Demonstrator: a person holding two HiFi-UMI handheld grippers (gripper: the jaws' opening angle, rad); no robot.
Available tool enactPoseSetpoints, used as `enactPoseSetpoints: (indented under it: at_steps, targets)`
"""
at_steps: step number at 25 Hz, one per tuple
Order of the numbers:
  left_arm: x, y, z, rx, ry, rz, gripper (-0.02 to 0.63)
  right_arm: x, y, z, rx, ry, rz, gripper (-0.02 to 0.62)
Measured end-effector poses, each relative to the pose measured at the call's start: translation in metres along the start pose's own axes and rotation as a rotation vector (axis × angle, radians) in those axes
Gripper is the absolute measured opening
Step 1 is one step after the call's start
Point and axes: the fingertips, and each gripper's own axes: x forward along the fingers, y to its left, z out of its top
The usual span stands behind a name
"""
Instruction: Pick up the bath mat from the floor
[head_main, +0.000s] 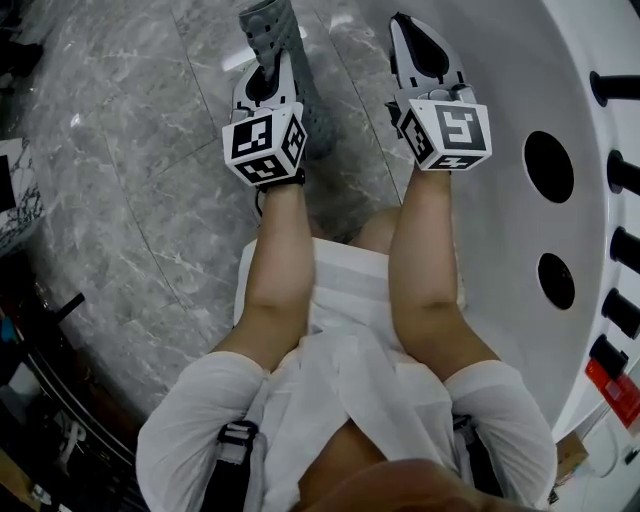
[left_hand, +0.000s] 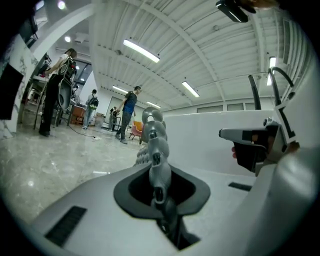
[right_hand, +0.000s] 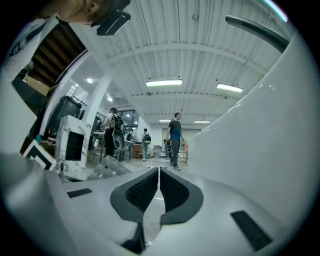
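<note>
Left gripper view: our left gripper pinches mat edge to lift it; right gripper jaws together, empty.

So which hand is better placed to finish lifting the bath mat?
Left. The left gripper is shut on the gray bath mat, clamping it edge-on between its jaws. The right gripper is shut with nothing between its jaws, next to the white tub.
</note>
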Motion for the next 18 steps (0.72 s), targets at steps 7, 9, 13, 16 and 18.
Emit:
enactPoseSetpoints:
  at_steps: [7,9,13,16,18]
  targets:
    - [0.001,-0.003,-0.001,0.005,-0.006,-0.005,0.04,-0.006,-0.017,0.012,0.13,-0.064,-0.035,0.026]
    - [0.002,-0.005,-0.003,0.006,-0.004,-0.007,0.04,-0.006,-0.017,0.013,0.121,-0.065,-0.037,0.026]
    - [0.006,-0.008,-0.004,0.009,-0.004,-0.011,0.038,-0.005,-0.018,0.017,0.099,-0.07,-0.038,0.026]
    - [0.007,-0.011,-0.005,0.009,-0.004,-0.011,0.038,-0.005,-0.02,0.02,0.085,-0.07,-0.037,0.026]
    - [0.009,-0.012,-0.004,0.01,-0.004,-0.01,0.038,-0.004,-0.021,0.023,0.075,-0.072,-0.034,0.026]
